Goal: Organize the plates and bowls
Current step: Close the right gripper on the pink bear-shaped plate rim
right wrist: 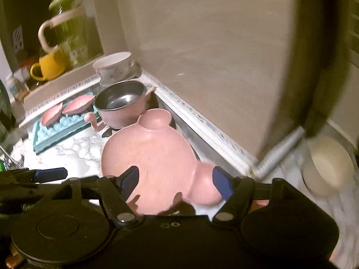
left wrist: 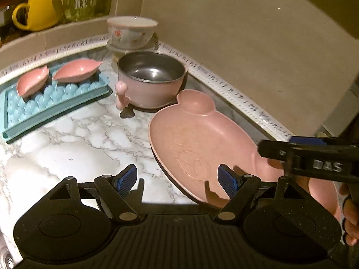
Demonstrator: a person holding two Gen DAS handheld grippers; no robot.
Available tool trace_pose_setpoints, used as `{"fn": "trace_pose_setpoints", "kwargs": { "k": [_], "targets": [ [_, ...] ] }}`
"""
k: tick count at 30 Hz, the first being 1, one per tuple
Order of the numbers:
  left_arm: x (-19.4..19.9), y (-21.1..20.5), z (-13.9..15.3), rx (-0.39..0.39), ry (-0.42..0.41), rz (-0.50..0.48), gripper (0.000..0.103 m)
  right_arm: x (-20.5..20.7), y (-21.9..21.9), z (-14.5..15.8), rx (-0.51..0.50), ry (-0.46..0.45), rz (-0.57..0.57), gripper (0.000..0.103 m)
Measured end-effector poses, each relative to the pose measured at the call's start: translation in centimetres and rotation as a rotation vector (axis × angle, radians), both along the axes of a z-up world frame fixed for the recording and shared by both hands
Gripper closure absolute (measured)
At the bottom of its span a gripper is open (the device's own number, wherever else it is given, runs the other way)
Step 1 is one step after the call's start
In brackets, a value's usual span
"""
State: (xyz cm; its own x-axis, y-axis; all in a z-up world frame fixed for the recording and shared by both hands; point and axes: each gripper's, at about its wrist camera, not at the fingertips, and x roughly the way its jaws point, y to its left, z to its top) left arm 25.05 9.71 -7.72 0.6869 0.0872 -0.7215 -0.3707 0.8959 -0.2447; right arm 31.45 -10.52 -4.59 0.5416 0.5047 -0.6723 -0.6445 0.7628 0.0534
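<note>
We see a marble-patterned counter (left wrist: 74,148) set in a corner of beige wall. On it lies a pink plate (left wrist: 202,148) shaped like an animal's head with two round ears, on the right and close to the wall's patterned border strip.

The left gripper (left wrist: 178,180) hovers over the plate's near left edge with its blue-padded fingers (left wrist: 125,179) spread wide; one pad is above bare counter, the other above the plate, and neither presses on anything.

The right gripper (right wrist: 176,185) reaches over the plate's near end. Its fingers stand apart, either side of the plate's near ear, and the pads do not clamp it (the right wrist view is blurred here, so whether a pad touches the ear we cannot tell). In the left wrist view this gripper enters from the right, with a hand (left wrist: 350,215) behind it.

Farther back, just beyond the plate, stands a pink steel-lined bowl (left wrist: 151,83) with small side handles. Behind it, in the corner, a floral bowl (left wrist: 131,32) sits on top of a stack of other dishes.

To the left lies a blue tray (left wrist: 44,109) with rounded bumps, carrying two pink leaf-shaped dishes (left wrist: 77,70) side by side.

On a ledge at far left stands a yellow mug (left wrist: 38,12).
</note>
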Motion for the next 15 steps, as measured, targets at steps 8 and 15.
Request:
{"fn": "trace_pose_setpoints", "kwargs": {
  "k": [8, 15],
  "targets": [
    [2.3, 0.9, -2.4, -0.046, 0.052, 0.050, 0.025, 4.8, 3.7, -2.3, -0.060, 0.054, 0.051, 0.058],
    [3.0, 1.1, -3.2, -0.064, 0.045, 0.027, 0.036, 7.2, 4.3, -3.7, -0.090, 0.079, 0.038, 0.067]
  ]
}}
